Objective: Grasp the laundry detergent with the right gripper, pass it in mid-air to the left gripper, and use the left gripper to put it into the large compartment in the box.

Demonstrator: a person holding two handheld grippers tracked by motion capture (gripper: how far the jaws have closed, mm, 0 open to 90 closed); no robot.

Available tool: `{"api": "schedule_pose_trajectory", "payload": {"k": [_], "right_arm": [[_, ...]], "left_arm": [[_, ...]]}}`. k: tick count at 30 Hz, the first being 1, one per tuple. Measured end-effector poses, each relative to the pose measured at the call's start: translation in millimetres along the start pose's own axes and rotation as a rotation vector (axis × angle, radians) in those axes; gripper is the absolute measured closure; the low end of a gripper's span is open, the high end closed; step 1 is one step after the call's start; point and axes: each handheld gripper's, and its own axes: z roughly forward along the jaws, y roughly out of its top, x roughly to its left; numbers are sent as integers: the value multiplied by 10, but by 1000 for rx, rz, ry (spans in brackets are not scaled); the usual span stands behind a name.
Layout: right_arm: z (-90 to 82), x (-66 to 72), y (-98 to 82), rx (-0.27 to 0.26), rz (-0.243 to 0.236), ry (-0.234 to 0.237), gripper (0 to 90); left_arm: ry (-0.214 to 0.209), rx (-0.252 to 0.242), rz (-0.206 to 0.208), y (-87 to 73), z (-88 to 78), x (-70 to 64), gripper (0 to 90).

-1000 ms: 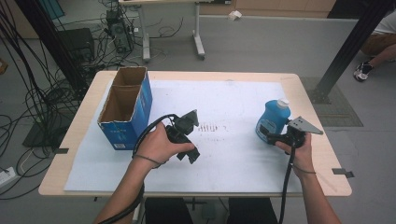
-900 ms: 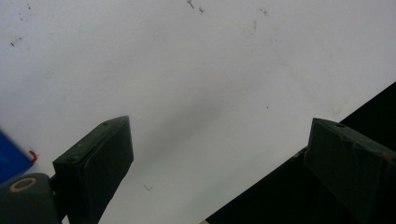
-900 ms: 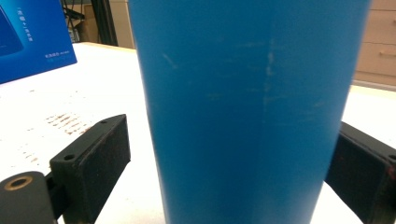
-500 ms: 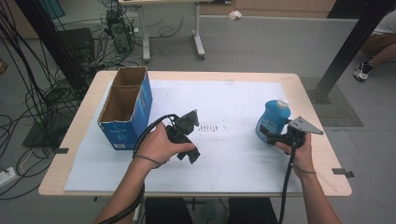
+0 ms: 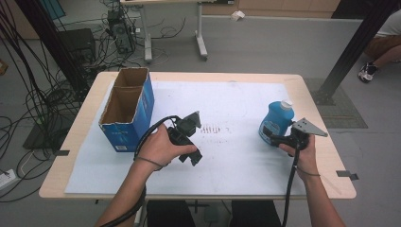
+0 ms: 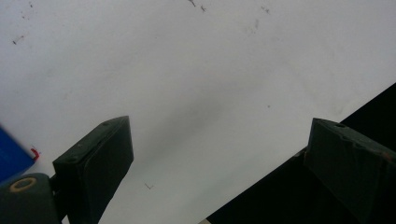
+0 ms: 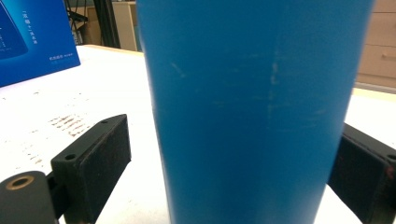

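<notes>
A blue bottle point(image 5: 275, 121) with a white cap stands upright at the right of the white sheet point(image 5: 246, 101). My right gripper point(image 5: 271, 138) is at the bottle's lower part, jaws on either side of it. In the right gripper view the bottle point(image 7: 252, 107) fills the space between the jaws of my right gripper point(image 7: 233, 128), with a gap at the left jaw, so the gripper is open. My left gripper point(image 5: 193, 158) is held near the table's middle, tilted down toward the front edge. In the left gripper view my left gripper point(image 6: 219, 128) is wide open over bare sheet.
An open blue cardboard box point(image 5: 126, 109) stands at the table's left; its corner point(image 6: 11, 158) shows beside the left jaw. Cables and a second table lie on the floor beyond. A seated person's leg point(image 5: 378, 52) is at the far right.
</notes>
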Motion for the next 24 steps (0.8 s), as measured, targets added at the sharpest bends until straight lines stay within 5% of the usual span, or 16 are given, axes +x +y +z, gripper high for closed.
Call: {"api": "schedule_pose_trajectory", "payload": {"k": [24], "right_arm": [[0,18,9,-7,8,2,110]], "left_arm": [[11,1,3,-19,-22,-3,81]]}}
